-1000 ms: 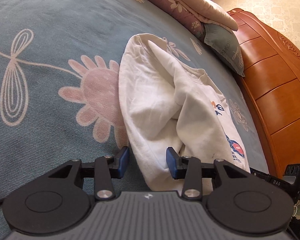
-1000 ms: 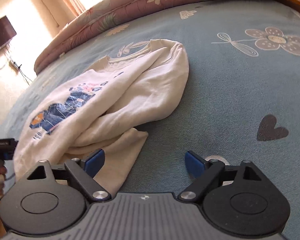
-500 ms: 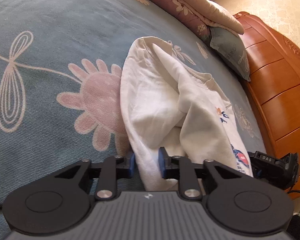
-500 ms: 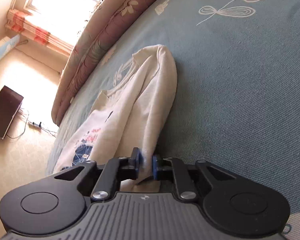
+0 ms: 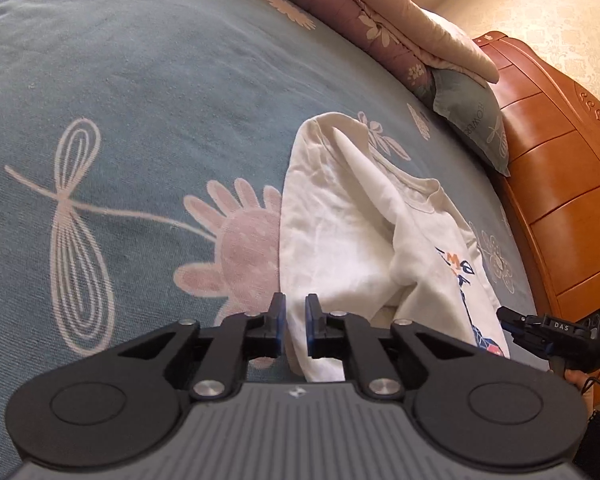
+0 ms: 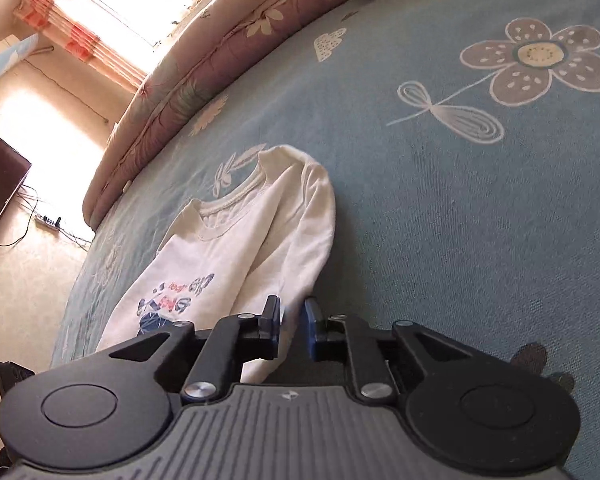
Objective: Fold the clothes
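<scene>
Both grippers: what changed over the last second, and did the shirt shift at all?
The left gripper and the right gripper, both open a second ago, have closed, each pinching the near edge of the white sweatshirt. The right one also swung in from beside the garment to reach that edge. The sweatshirt lies on the blue bedspread much as before, sleeve folded across the body; the quilt has not moved.

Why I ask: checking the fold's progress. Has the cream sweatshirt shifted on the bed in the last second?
Yes. In the left wrist view, the cream sweatshirt now overlaps the bedspread's pink flower more.
</scene>
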Motion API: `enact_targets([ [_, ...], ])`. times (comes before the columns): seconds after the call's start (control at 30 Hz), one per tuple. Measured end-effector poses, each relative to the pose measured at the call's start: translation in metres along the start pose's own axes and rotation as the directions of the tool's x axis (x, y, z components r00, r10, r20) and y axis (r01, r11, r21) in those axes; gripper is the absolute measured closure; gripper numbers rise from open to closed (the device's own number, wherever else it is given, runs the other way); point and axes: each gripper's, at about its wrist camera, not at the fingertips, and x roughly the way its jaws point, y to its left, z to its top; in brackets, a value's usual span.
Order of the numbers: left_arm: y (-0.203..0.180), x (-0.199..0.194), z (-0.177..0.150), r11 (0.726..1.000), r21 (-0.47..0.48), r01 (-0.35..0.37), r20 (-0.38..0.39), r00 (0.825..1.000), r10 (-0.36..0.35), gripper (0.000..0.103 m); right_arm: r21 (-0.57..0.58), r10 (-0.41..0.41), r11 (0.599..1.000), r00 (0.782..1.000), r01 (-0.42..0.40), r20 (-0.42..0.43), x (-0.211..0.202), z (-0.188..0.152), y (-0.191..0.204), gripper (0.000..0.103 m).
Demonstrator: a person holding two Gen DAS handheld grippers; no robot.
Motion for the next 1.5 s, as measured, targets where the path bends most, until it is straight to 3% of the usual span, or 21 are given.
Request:
enact_targets([
  [0.03, -0.001, 0.002, -0.005, 1.0, 0.001, 0.003, -0.011, 1.0, -0.003, 0.078, 0.004, -0.002, 1.0, 1.0, 0.002, -0.016, 0.003, -0.009, -0.003, 0.077],
  [0.07, -0.001, 0.002, -0.011, 1.0, 0.009, 0.006, -0.006, 1.0, -0.006, 0.078, 0.01, 0.004, 1.0, 1.0, -0.004, -0.018, 0.006, -0.018, -0.005, 0.072],
  [0.23, -0.003, -0.003, -0.019, 0.999, 0.039, 0.02, 0.014, 1.0, -0.021, 0.068, 0.099, 0.042, 0.994, 0.998, -0.047, 0.048, 0.004, -0.041, -0.015, 0.071],
  [0.37, -0.005, -0.004, -0.018, 0.999, 0.048, 0.017, 0.011, 1.0, -0.018, 0.067, 0.037, -0.044, 0.998, 0.998, 0.043, 0.041, 0.004, -0.045, 0.006, 0.067],
  [0.43, -0.006, -0.004, -0.018, 0.999, 0.051, 0.013, 0.012, 1.0, -0.014, 0.067, -0.031, -0.12, 0.992, 0.993, 0.12, 0.002, 0.006, -0.044, 0.027, 0.057],
  [0.47, -0.006, -0.004, -0.018, 0.999, 0.048, 0.012, 0.013, 1.0, -0.012, 0.067, -0.064, -0.151, 0.987, 0.988, 0.15, -0.018, 0.006, -0.045, 0.038, 0.041],
  [0.5, -0.006, -0.004, -0.018, 0.999, 0.048, 0.011, 0.015, 1.0, -0.011, 0.067, -0.105, -0.184, 0.978, 0.983, 0.181, -0.025, 0.007, -0.046, 0.048, 0.017],
  [0.57, -0.006, -0.004, -0.019, 0.999, 0.05, 0.009, 0.018, 1.0, -0.01, 0.067, -0.196, -0.252, 0.95, 0.968, 0.244, -0.018, 0.007, -0.051, 0.069, 0.0],
  [0.63, -0.006, -0.004, -0.019, 0.999, 0.053, 0.009, 0.02, 1.0, -0.01, 0.066, -0.287, -0.301, 0.913, 0.954, 0.29, 0.007, 0.005, -0.058, 0.085, 0.0],
  [0.7, -0.006, -0.004, -0.018, 0.999, 0.051, 0.01, 0.02, 1.0, -0.011, 0.066, -0.306, -0.34, 0.892, 0.94, 0.333, 0.033, 0.004, -0.061, 0.09, 0.0],
  [0.9, -0.008, -0.005, -0.017, 0.999, 0.051, 0.013, 0.023, 1.0, -0.014, 0.066, -0.305, -0.404, 0.87, 0.915, 0.389, 0.013, 0.015, -0.071, 0.069, 0.0],
  [1.13, -0.01, -0.005, -0.018, 0.997, 0.069, 0.028, 0.027, 0.999, -0.03, 0.057, -0.358, -0.417, 0.838, 0.906, 0.413, 0.068, 0.02, -0.082, 0.07, 0.0],
  [1.17, -0.011, -0.006, -0.017, 0.997, 0.067, 0.027, 0.025, 0.999, -0.029, 0.057, -0.362, -0.413, 0.837, 0.908, 0.41, 0.072, 0.019, -0.082, 0.071, 0.001],
  [1.27, -0.013, -0.008, -0.016, 0.998, 0.06, 0.025, 0.017, 1.0, -0.026, 0.057, -0.356, -0.326, 0.872, 0.941, 0.337, 0.094, 0.0, -0.078, 0.073, 0.026],
  [1.37, -0.015, -0.01, -0.015, 0.998, 0.053, 0.024, 0.008, 1.0, -0.024, 0.061, -0.299, -0.209, 0.924, 0.97, 0.236, 0.121, -0.024, -0.074, 0.069, 0.029],
  [1.5, -0.017, -0.014, -0.022, 0.997, 0.034, 0.076, 0.004, 0.997, -0.076, 0.061, -0.195, -0.068, 0.977, 0.994, 0.084, 0.088, -0.034, -0.072, 0.052, 0.045],
])
